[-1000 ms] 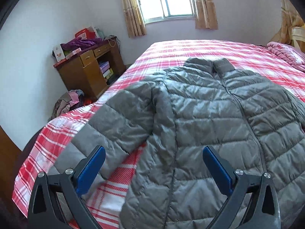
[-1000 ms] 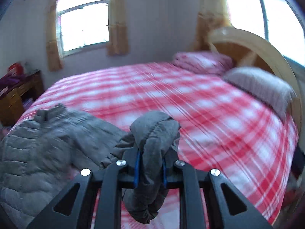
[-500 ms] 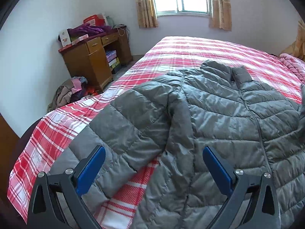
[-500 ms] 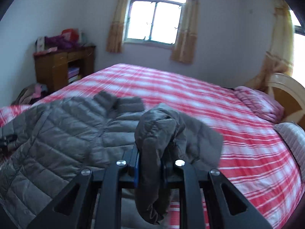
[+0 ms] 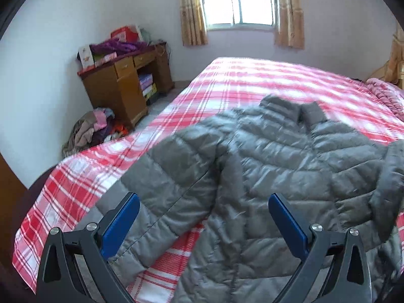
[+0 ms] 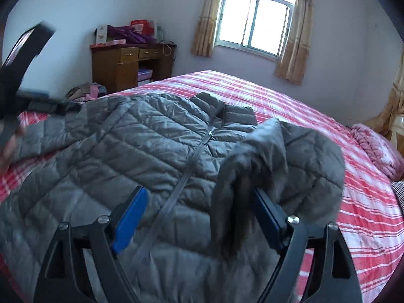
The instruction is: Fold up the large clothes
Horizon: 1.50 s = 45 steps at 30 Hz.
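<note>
Right wrist, sleeve point(image 6: 255, 176) between gripper point(image 6: 199, 214) fingers

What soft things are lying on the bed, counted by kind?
Grey quilted puffer jacket: 1
Pink pillow: 1
Striped pillow: 1
Total: 3, all on the red and white checked bedspread.

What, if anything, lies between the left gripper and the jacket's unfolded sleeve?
Nothing visible. The left gripper hangs open right over that sleeve of the grey jacket, which lies spread on the plaid bedspread.
</note>
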{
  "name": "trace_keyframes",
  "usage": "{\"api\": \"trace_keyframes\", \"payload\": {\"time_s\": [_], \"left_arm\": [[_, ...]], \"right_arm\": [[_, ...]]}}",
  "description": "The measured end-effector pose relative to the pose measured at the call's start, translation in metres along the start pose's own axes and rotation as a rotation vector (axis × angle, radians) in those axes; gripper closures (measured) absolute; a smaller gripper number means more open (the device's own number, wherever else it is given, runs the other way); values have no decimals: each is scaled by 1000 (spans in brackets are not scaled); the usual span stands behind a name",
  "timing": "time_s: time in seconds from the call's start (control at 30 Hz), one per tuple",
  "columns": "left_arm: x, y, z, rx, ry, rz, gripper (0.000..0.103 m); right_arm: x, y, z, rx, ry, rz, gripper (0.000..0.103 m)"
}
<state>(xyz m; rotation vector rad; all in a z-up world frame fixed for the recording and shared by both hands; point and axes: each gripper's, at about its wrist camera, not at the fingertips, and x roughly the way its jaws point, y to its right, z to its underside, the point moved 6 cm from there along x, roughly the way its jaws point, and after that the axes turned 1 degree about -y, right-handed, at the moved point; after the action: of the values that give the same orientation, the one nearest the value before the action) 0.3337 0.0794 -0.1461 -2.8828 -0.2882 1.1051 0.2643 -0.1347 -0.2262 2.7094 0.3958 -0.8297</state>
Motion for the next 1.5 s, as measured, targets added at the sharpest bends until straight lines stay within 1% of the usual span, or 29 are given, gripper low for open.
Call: {"api": "trace_keyframes", "payload": {"time_s": [0.03, 0.17, 0.27, 0.33, 0.4, 0.43, 0.5, 0.57, 0.6, 0.63, 0.67, 0.73, 0.77, 0.8, 0.87, 0.9, 1.03, 1.07, 1.17, 1.27, 1.33, 1.43, 1.5], "left_arm": [[-5, 6, -3, 4, 11, 2, 1], [-17, 36, -9, 22, 32, 45, 1], [-22, 67, -10, 51, 40, 102, 1], [-19, 96, -10, 71, 19, 156, 1], [-9, 126, -11, 84, -19, 226, 1], [-3, 139, -12, 89, -37, 244, 1], [12, 164, -16, 101, -66, 276, 1], [28, 188, -20, 109, -89, 294, 1], [38, 200, -22, 107, -108, 317, 1], [47, 212, -22, 111, -129, 337, 1], [58, 223, -21, 120, -147, 337, 1], [72, 242, -16, 135, -185, 379, 3], [78, 249, -14, 146, -194, 373, 19], [82, 255, -10, 158, -211, 389, 48], [84, 261, -4, 168, -244, 444, 80], [81, 261, -4, 171, -236, 448, 85], [57, 240, -10, 163, -170, 441, 88], [51, 228, -11, 156, -153, 433, 89], [35, 185, -18, 141, -92, 372, 90], [30, 144, -17, 101, -75, 326, 90], [31, 119, -11, 102, -68, 267, 90], [38, 96, 6, 125, -84, 190, 90], [47, 87, 16, 130, -96, 175, 90]], "right_arm": [[-5, 0, 4, 2, 0, -8, 14], [-15, 2, 22, -6, -20, -21, 14], [-16, 19, 36, 18, -24, 60, 14], [-17, 39, 43, 88, -26, 97, 14], [-16, 59, 48, 149, -32, 143, 14], [-15, 69, 51, 180, -33, 155, 14], [-14, 82, 55, 223, -32, 167, 14], [-12, 89, 61, 236, -35, 178, 14], [-9, 90, 66, 245, -40, 179, 14], [-9, 92, 69, 253, -42, 174, 14], [-7, 93, 74, 262, -47, 170, 14], [-4, 96, 81, 281, -56, 167, 14], [-1, 97, 84, 294, -57, 161, 14], [0, 98, 86, 305, -59, 156, 14], [5, 101, 91, 333, -74, 149, 11], [4, 103, 94, 347, -83, 147, 10], [3, 107, 102, 379, -92, 138, 8], [3, 107, 102, 381, -93, 138, 8], [4, 108, 104, 382, -101, 146, 6], [5, 107, 105, 385, -110, 148, 6], [6, 108, 105, 386, -113, 150, 5], [8, 109, 106, 381, -121, 156, 5], [10, 108, 106, 377, -129, 158, 5]]}}
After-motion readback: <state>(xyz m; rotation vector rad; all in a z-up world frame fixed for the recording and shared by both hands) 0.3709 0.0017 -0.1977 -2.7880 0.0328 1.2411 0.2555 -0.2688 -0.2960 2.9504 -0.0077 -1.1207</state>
